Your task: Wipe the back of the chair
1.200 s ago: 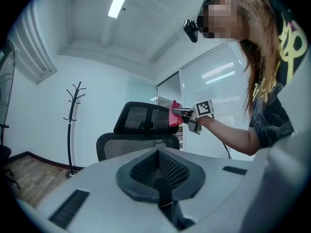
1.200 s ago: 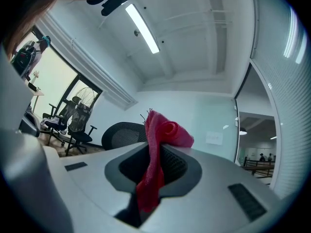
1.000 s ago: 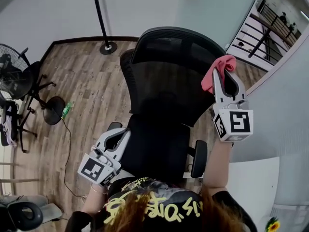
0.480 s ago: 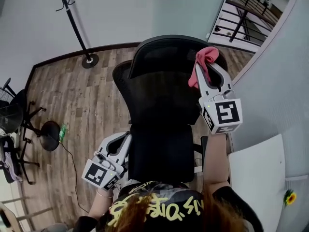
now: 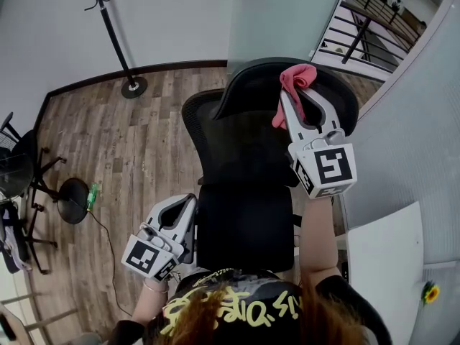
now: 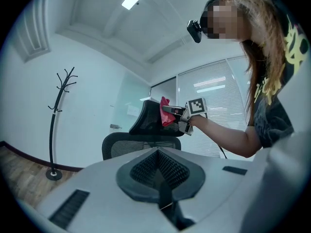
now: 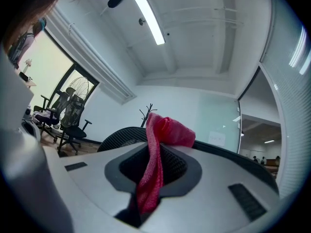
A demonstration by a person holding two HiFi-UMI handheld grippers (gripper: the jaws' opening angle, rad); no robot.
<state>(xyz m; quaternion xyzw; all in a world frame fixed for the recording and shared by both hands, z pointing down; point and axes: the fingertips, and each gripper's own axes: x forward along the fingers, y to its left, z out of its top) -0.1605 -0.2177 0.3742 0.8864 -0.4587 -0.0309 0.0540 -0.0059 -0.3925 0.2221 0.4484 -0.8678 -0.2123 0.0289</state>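
The right gripper is clamped on the pink cloth, whose bunched end lies against the top of the chair headrest. A second ago the cloth sat at the right edge of the back; it has since come up and inward along the headrest. The left gripper stays low beside the seat's left side, its jaws together with nothing between them. The coat stand is at the wall beyond.

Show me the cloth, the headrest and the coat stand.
cloth (image 5: 296,77), head view, bunched top.
headrest (image 5: 248,86), head view, left half.
coat stand (image 5: 134,87), head view, round base.
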